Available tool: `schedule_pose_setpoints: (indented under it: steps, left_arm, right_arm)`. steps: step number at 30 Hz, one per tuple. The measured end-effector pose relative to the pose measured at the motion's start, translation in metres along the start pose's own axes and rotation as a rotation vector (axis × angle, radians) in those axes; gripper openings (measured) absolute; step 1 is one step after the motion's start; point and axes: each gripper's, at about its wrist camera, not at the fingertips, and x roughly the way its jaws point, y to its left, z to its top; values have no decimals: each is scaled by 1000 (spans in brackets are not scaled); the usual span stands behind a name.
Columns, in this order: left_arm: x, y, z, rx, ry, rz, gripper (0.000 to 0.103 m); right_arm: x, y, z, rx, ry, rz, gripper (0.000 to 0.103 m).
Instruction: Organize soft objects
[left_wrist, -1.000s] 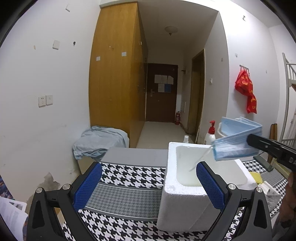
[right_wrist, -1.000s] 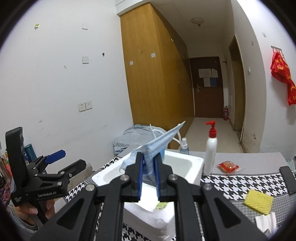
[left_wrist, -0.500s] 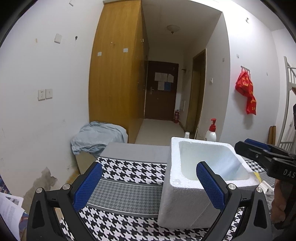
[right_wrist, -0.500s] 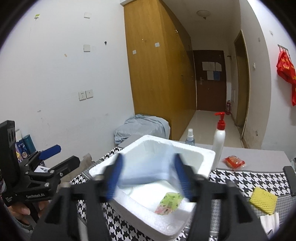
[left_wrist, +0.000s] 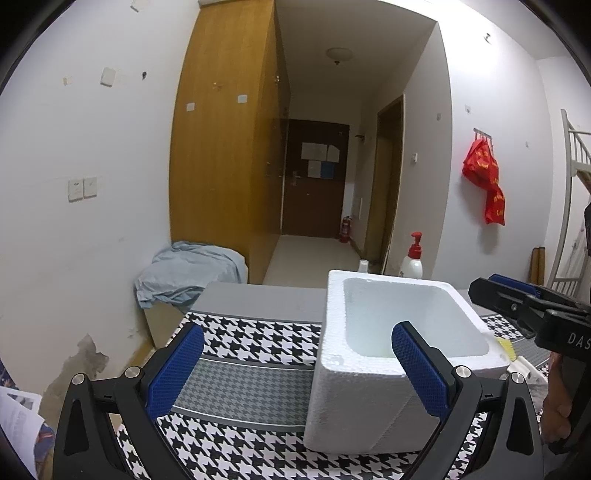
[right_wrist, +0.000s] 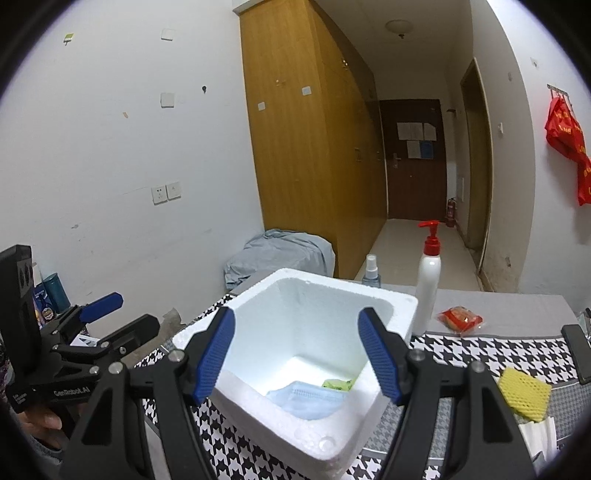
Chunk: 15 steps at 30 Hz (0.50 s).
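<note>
White walls and a houndstooth cloth (right_wrist: 476, 347) surround my work. On this cloth stands the white foam box (right_wrist: 258, 306), and at its bottom lies the blue face mask (right_wrist: 306, 397) beside a green packet (right_wrist: 338, 384); only my right view shows them, my left view sees just the box's inner wall. My right tongs (right_wrist: 297, 354) stand wide apart over the box, holding nothing. My left tongs (left_wrist: 297, 369) are also wide apart and empty. Right of the box lie a yellow sponge (right_wrist: 524, 393) and a red packet (right_wrist: 460, 319), near a white pump bottle (right_wrist: 428, 280).
</note>
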Motion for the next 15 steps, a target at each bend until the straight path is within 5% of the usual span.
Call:
schedule_pose_setpoints:
  steps: [15]
  left_arm:
    - [-6,-28,-4,47,0,-47,102]
  right_arm:
    - [-31,-17,-13,27,-30,-37,74]
